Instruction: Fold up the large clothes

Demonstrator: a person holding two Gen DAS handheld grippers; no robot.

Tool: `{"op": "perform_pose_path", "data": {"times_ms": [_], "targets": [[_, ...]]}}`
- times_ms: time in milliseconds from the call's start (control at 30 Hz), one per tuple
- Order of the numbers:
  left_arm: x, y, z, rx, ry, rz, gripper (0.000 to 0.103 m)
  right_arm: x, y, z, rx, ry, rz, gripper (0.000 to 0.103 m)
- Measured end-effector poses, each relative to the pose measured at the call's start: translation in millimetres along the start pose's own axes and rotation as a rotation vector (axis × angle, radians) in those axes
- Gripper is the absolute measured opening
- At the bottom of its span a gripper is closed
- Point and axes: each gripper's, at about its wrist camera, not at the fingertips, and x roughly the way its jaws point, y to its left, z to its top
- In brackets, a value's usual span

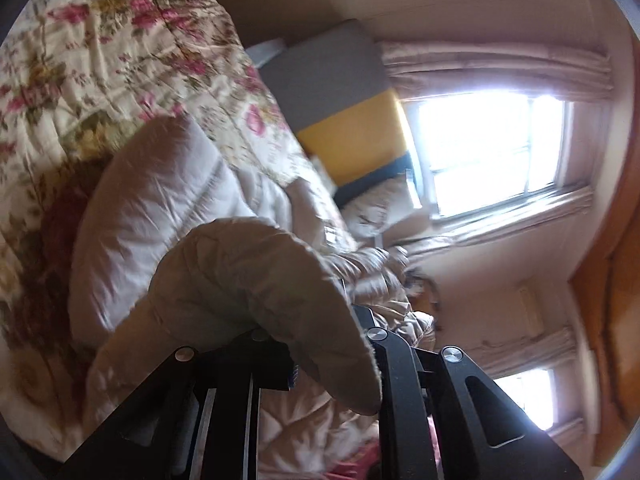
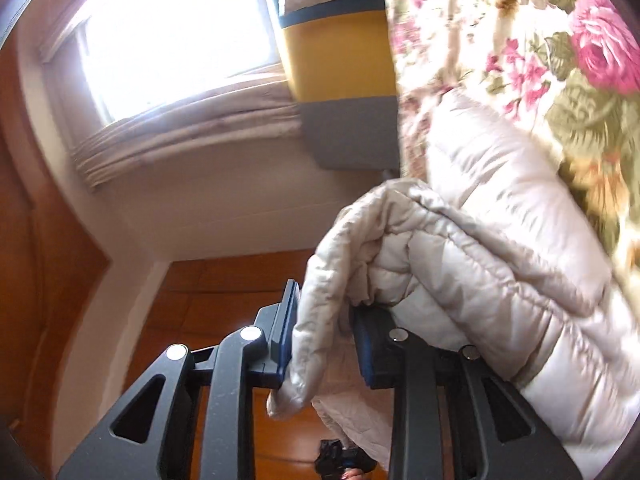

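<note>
My left gripper (image 1: 340, 344) is clenched on a fold of the pale beige quilted puffer jacket (image 1: 256, 280); the fabric bulges over the black fingers and hides the pads, so only the metal linkage shows below it. From that fold the jacket runs away over the cream floral quilted bedspread (image 1: 100, 60), its padded body lying on the pink roses. Past the bedspread's edge stands a headboard in grey, yellow and dark blue bands (image 1: 344, 120), with a pale pillow (image 1: 380, 204) against it. Further right a bright window (image 1: 492, 148) glares under a gathered beige blind (image 1: 496, 68), and orange-brown wood panelling (image 1: 608, 320) fills the rim of the view.

In my right wrist view the window (image 2: 172, 48) and its blind (image 2: 180, 136) sit at the left, above the wood panelling (image 2: 224, 292). My right gripper (image 2: 320, 340) grasps a thick rolled edge of the jacket (image 2: 460, 260) between its blue pads (image 2: 282, 336), which press on it from both sides. The headboard (image 2: 340, 60) stands above, and at the right the jacket's padded length rests against the bedspread (image 2: 560, 60). At the bottom edge a small dark object shows, too blurred to identify.
</note>
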Motion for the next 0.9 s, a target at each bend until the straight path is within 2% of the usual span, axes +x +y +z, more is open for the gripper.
{"op": "perform_pose_path", "data": {"times_ms": [33, 67, 133, 167, 200, 233, 267, 333, 367, 467, 533, 567, 633, 700, 767, 833, 867, 900], "targets": [[3.9, 0.5, 2.7, 0.009, -0.010, 0.019, 0.014, 0.7, -4.4, 3.4, -0.004, -0.014, -0.012, 0.026], [8.2, 2.2, 5.6, 0.007, -0.020, 0.020, 0.025, 1.3, -7.1, 4.5, -0.011, -0.025, -0.026, 0.026], [13.9, 4.2, 8.2, -0.018, -0.042, 0.023, 0.038, 2.6, -7.8, 6.5, -0.037, -0.049, -0.052, 0.030], [15.8, 3.6, 8.2, -0.026, -0.051, 0.019, 0.061, 4.5, -6.1, 5.8, -0.065, -0.051, -0.054, 0.034], [16.8, 0.5, 7.5, -0.028, -0.072, 0.013, 0.073, 5.6, -2.8, 4.9, -0.101, -0.047, -0.069, 0.045], [13.4, -5.2, 4.4, -0.019, -0.129, 0.025, 0.086, 8.7, -0.8, 4.2, -0.133, -0.045, -0.085, 0.054], [8.1, -11.5, 0.7, 0.006, -0.186, 0.041, 0.090, 9.7, 3.7, 2.5, -0.167, -0.048, -0.093, 0.058], [-0.3, -23.9, -7.4, 0.090, -0.254, 0.061, 0.092, 5.5, 20.6, -4.4, -0.252, -0.069, -0.124, 0.076], [-1.7, -29.4, -12.6, 0.126, -0.273, 0.074, 0.092, 4.6, 29.8, -8.7, -0.299, -0.078, -0.152, 0.079], [9.9, -44.6, -26.8, 0.243, -0.229, 0.158, 0.092, 13.9, 62.6, -31.1, -0.500, -0.043, -0.331, 0.085], [23.3, -53.4, -40.6, 0.353, -0.200, 0.239, 0.092, 32.9, 80.0, -49.9, -0.658, 0.033, -0.489, 0.086], [30.6, -54.5, -44.2, 0.388, -0.189, 0.265, 0.092, 46.5, 86.1, -58.1, -0.722, 0.088, -0.552, 0.088], [49.1, -56.2, -51.4, 0.469, -0.147, 0.365, 0.092, 75.3, 92.0, -76.9, -0.834, 0.217, -0.660, 0.094], [65.7, -53.8, -54.2, 0.512, -0.115, 0.437, 0.092, 104.1, 89.5, -93.1, -0.939, 0.309, -0.773, 0.094], [73.2, -52.0, -54.5, 0.531, -0.097, 0.467, 0.092, 129.4, 77.3, -107.3, -1.058, 0.375, -0.913, 0.087], [84.7, -49.7, -50.7, 0.537, -0.080, 0.502, 0.092, 150.8, 60.4, -111.0, -1.128, 0.430, -1.035, 0.072], [88.8, -49.2, -48.8, 0.540, -0.072, 0.511, 0.092, 155.1, 46.0, -111.2, -1.135, 0.445, -1.055, 0.070], [92.4, -49.5, -46.8, 0.544, -0.068, 0.525, 0.092, 154.7, 38.6, -107.7, -1.136, 0.452, -1.062, 0.061]]}}
